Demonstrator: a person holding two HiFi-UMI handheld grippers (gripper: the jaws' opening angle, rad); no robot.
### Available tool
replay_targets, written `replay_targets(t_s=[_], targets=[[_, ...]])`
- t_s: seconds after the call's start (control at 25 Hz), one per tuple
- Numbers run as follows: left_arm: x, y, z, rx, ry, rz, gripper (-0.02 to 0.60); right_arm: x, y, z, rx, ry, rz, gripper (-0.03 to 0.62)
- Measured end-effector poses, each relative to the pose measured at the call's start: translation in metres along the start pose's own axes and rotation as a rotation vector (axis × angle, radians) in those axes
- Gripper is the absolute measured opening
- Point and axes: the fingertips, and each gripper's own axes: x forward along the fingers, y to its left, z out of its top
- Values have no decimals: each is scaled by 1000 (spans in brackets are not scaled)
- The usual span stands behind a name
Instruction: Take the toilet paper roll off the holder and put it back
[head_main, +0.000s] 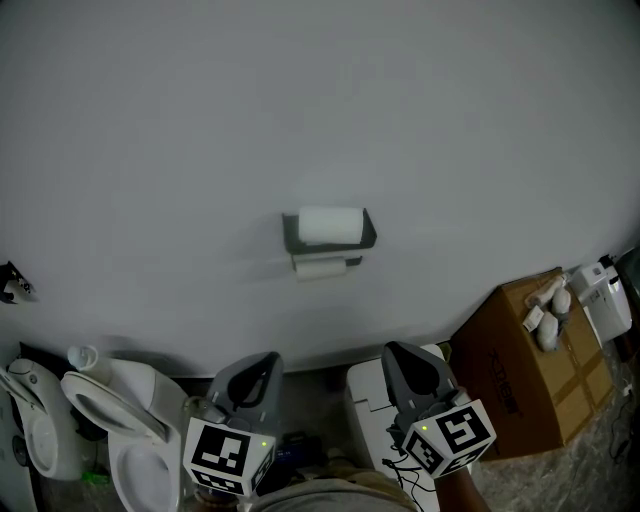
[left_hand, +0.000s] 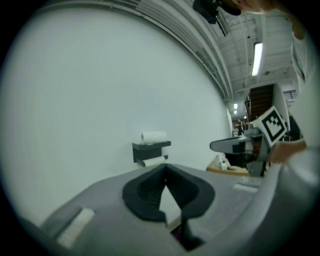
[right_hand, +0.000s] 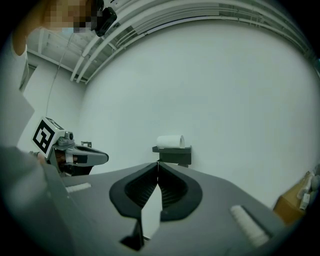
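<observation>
Your left gripper (head_main: 268, 358): jaws together, empty | your right gripper (head_main: 393, 350): jaws together, empty | toilet paper roll (head_main: 330, 225): atop the wall holder (head_main: 368, 234); 12 o'clock ahead; well apart from both

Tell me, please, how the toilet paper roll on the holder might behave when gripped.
The toilet paper roll looks soft and light, so it would probably squash under tight jaws. Lying sideways atop the holder, it may roll if nudged.
</observation>
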Motion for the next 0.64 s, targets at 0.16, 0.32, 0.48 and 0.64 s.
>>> replay_targets(t_s=[0.16, 0.32, 0.48, 0.64], targets=[[-2, 4, -3, -6, 5, 12, -6, 1, 1, -1, -1, 3, 2, 5], [-2, 7, -3, -16, 3, 18, -6, 3, 2, -1, -4, 8, 3, 5], [-3, 8, -5, -21, 2, 16, -6, 3, 3, -2, -5, 9, 2, 5], [-2, 13, -3, -34, -7, 21, -6, 6, 4, -1, -7, 6, 3, 6]])
